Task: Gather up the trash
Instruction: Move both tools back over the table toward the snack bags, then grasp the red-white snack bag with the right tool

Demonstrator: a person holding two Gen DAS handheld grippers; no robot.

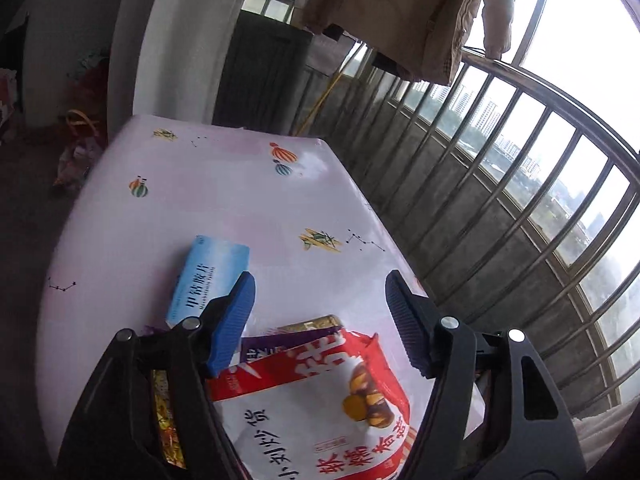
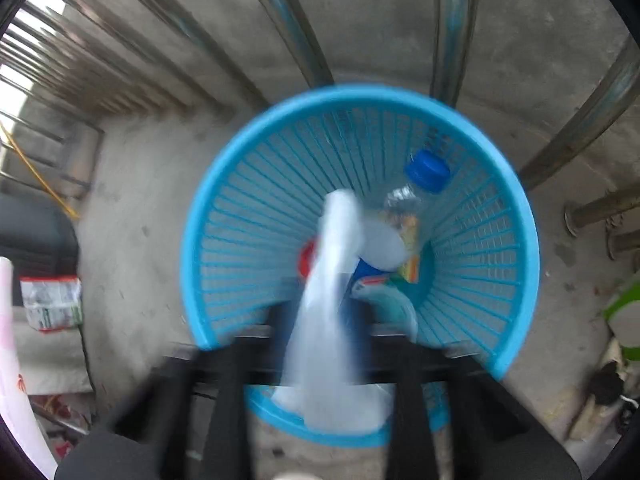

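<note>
In the left wrist view my left gripper (image 1: 320, 296) is open above a pink table (image 1: 224, 200). A red and white snack bag (image 1: 320, 404) lies under and between its fingers, over a purple wrapper (image 1: 280, 342). A light blue box (image 1: 208, 280) lies just left of the blue-padded finger (image 1: 234, 324). In the right wrist view my right gripper (image 2: 324, 320) hangs over a blue slatted basket (image 2: 516, 240) on the floor. A white plastic piece (image 2: 328, 312) sits between its blurred fingers; whether it is gripped is unclear. A clear bottle with a blue cap (image 2: 424, 176) lies in the basket.
A metal railing (image 1: 520, 184) runs along the table's right side over a concrete wall. A coat (image 1: 404, 12) hangs above. A dark cabinet (image 1: 264, 76) stands behind the table. A snack packet (image 2: 52, 302) sits on a ledge left of the basket.
</note>
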